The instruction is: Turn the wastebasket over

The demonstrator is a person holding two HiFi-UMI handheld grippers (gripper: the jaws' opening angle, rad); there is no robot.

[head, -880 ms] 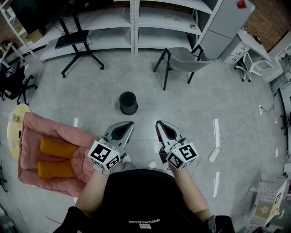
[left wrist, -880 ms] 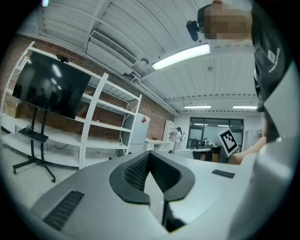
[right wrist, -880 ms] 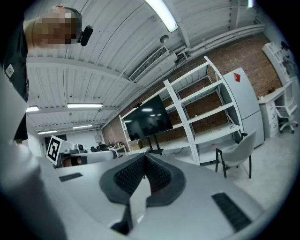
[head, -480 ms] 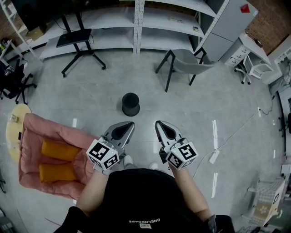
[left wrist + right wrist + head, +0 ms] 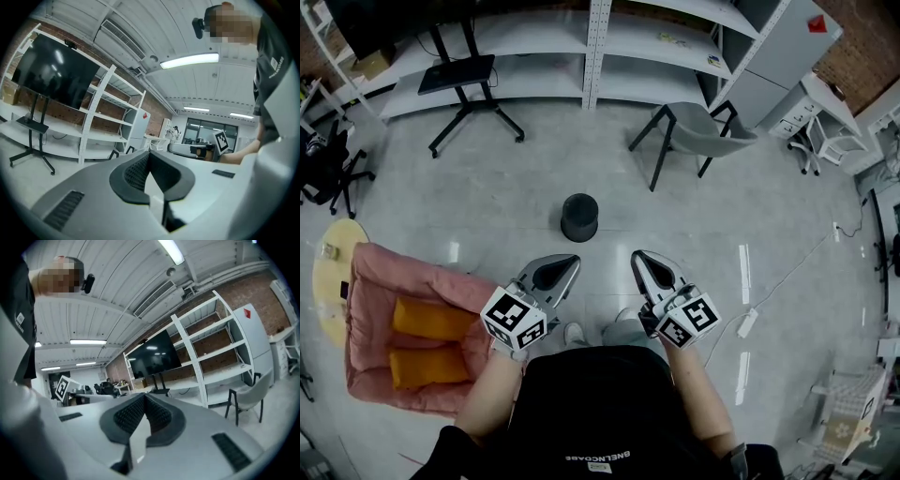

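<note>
A small black wastebasket stands on the grey floor ahead of me, apparently upside down with its closed base on top. My left gripper is held level below and left of it, jaws shut with nothing between them. My right gripper is beside it, below and right of the basket, also shut and empty. Both are well short of the basket. In the left gripper view the left gripper shows closed tips; in the right gripper view the right gripper likewise. The basket is hidden in both gripper views.
A grey chair stands beyond the basket to the right, a black screen stand to the left, white shelving along the back. A pink armchair with orange cushions sits at my left. A white cable lies on the floor at right.
The view has shifted: the basket and chair now sit slightly further right and higher. The right gripper has drifted a little right; both stay shut.
</note>
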